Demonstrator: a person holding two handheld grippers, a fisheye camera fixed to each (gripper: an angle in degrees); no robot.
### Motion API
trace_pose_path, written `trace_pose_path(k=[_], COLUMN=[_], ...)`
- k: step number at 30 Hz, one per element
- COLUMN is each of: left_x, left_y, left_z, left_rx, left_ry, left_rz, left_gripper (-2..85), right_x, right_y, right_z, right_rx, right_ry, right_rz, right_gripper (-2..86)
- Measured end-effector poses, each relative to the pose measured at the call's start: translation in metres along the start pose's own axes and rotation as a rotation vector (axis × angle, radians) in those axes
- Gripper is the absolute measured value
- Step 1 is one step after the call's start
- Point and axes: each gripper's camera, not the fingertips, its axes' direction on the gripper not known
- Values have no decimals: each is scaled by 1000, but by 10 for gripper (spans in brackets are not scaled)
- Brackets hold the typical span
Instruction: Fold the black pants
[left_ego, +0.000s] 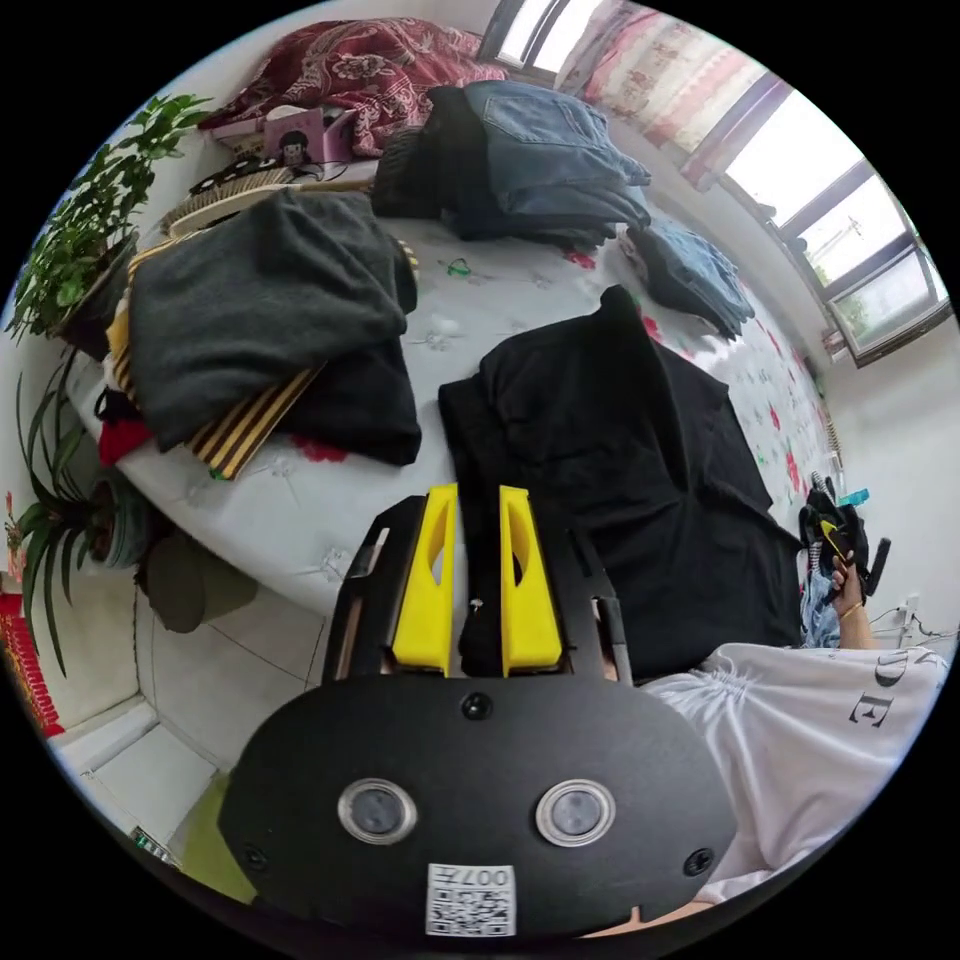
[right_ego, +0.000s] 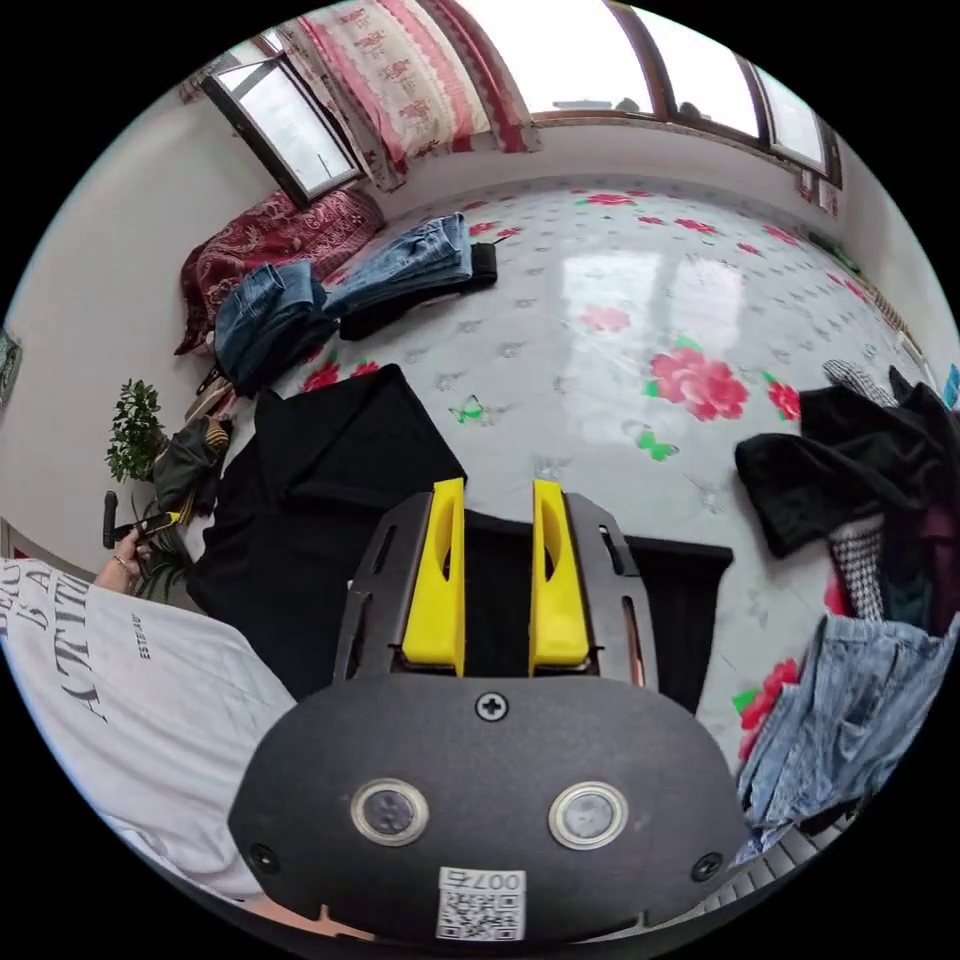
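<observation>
The black pants (left_ego: 620, 450) lie spread on the flowered bed cover (right_ego: 640, 300), partly doubled over, with one side raised in a fold. My left gripper (left_ego: 478, 500) sits at the near left edge of the pants. Its yellow jaws are drawn close together with black cloth and a small metal stud between them. The right gripper (right_ego: 498, 495) is over the other end of the pants (right_ego: 330, 480), jaws narrowly apart with black fabric between. A hand holds the right gripper (left_ego: 835, 540) at the far right of the left gripper view. The left gripper (right_ego: 135, 525) appears at the left edge of the right gripper view.
Piles of folded dark clothes (left_ego: 260, 300) and jeans (left_ego: 550, 160) lie beyond the pants. More loose clothes (right_ego: 880, 470) and jeans (right_ego: 850, 700) lie to the right. Potted plants (left_ego: 70, 250) stand past the bed's edge. The person's white shirt (left_ego: 820, 740) is close by.
</observation>
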Motion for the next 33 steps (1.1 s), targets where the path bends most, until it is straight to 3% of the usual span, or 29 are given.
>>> trace_pose_path(k=[7, 13, 15, 20, 24, 27, 31, 33], left_x=[66, 92, 96, 107, 107, 107, 109, 108], left_y=[-83, -93, -94, -93, -91, -92, -89, -86], left_z=[83, 133, 136, 140, 140, 141, 142, 140], left_rx=[-105, -154, -147, -162, -134, -129, -124, -131], left_ry=[-122, -329, -347, -371, -358, -353, -358, -346], left_rz=[79, 127, 117, 123, 99, 91, 117, 140], left_gripper=[62, 8, 0, -7, -7, -7, -7, -8], right_x=[-46, -96, -99, -114, -117, -99, -28, -4], right_y=[-72, -72, -92, -142, -124, -93, -43, -20], right_z=[137, 154, 136, -4, -44, -30, 45, 61], right_rx=[-294, -424, -364, 182, 295, 181, -317, -401], right_ry=[-16, 59, 196, 445, 716, 806, 504, 456], right_rz=[-126, -425, -496, -608, -715, -711, -414, -290], right_gripper=[69, 10, 5, -1, -2, -2, -2, -1])
